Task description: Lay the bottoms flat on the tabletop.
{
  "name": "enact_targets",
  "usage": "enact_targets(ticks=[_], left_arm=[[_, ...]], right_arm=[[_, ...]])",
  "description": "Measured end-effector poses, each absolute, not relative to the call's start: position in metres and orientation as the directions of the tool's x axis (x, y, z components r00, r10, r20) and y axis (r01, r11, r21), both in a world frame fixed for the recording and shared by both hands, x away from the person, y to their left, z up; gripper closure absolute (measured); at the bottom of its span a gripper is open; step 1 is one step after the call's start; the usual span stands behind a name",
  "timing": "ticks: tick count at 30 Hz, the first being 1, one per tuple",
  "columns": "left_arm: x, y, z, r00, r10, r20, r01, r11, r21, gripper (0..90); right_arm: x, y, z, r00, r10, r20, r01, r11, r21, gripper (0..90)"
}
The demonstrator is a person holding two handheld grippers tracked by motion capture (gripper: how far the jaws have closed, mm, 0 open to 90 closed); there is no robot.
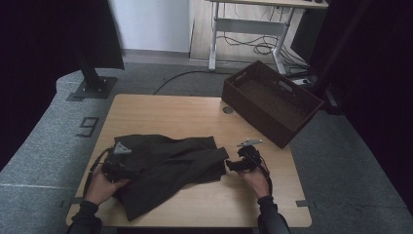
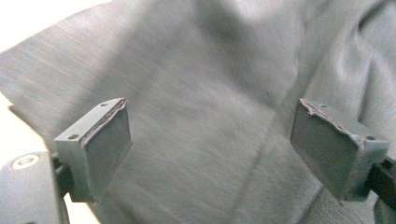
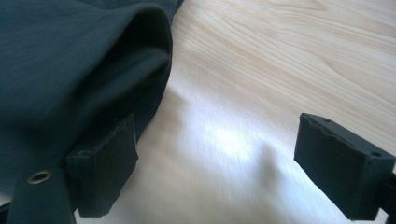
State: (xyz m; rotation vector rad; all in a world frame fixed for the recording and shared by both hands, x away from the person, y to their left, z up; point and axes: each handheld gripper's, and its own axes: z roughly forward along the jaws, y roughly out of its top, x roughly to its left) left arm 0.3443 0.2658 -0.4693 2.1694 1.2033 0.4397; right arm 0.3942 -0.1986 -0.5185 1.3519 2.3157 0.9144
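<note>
Dark garment (image 1: 165, 168) lies crumpled on the near half of the counter (image 1: 160, 114), spread from the left front edge toward the middle. One strip of it runs out to the right, ending near the right gripper.

Left gripper (image 1: 127, 165): over the garment's left part, hand (image 1: 102, 185) behind it at the counter's near left. In the left gripper view the jaws stand wide apart above the cloth (image 2: 205, 93). Nothing sits between the pads; cloth lies under and beyond them, slightly blurred. Whether the jaw tips touch the fabric cannot be told.

Right gripper (image 1: 229, 165): just beside the garment's right edge, hand (image 1: 255, 180) at the near right. Grey plate on its top. In the right gripper view the jaws are wide apart too. The left jaw sits against or just in front of a rolled fold of the garment (image 3: 70, 70); the right jaw is over bare wood (image 3: 280, 70). Only counter between the pads, nothing gripped.

Brown basket (image 1: 270, 102) stands at the far right corner of the counter, turned at an angle, well apart from garment and grippers. A small round grommet (image 1: 228, 110) is set in the counter just left of the basket.
</note>
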Motion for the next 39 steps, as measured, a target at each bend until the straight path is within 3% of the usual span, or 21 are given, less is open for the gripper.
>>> enact_targets(ticks=[2,8,14,19,25,30,39], left_arm=[[0.349,0.272,-0.457,0.53,0.848,-0.001,0.621,-0.388,0.681,13.7],[0.376,0.264,-0.44,0.579,0.815,0.042,0.561,-0.435,0.704,15.1],[0.401,0.227,-0.439,0.667,0.74,0.088,0.509,-0.539,0.672,17.6],[0.417,0.2,-0.446,0.676,0.724,0.141,0.491,-0.584,0.647,22.5],[0.435,0.188,-0.467,0.661,0.725,0.192,0.521,-0.628,0.578,34.4],[0.438,0.195,-0.496,0.643,0.728,0.239,0.556,-0.658,0.508,37.4],[0.434,0.202,-0.517,0.603,0.77,0.206,0.601,-0.609,0.517,42.8]], right_arm=[[0.382,-0.205,-0.512,-0.515,0.856,0.052,0.659,0.356,0.663,14.5],[0.343,-0.189,-0.492,-0.631,0.772,0.082,0.601,0.419,0.681,28.5],[0.335,-0.136,-0.484,-0.762,0.633,0.133,0.528,0.489,0.694,37.3],[0.335,-0.091,-0.485,-0.827,0.54,0.155,0.479,0.533,0.697,52.5],[0.338,-0.043,-0.5,-0.849,0.497,0.176,0.468,0.556,0.687,65.2],[0.339,-0.021,-0.518,-0.85,0.506,0.143,0.467,0.601,0.649,76.1],[0.338,-0.018,-0.528,-0.838,0.535,0.107,0.475,0.619,0.626,82.7]])
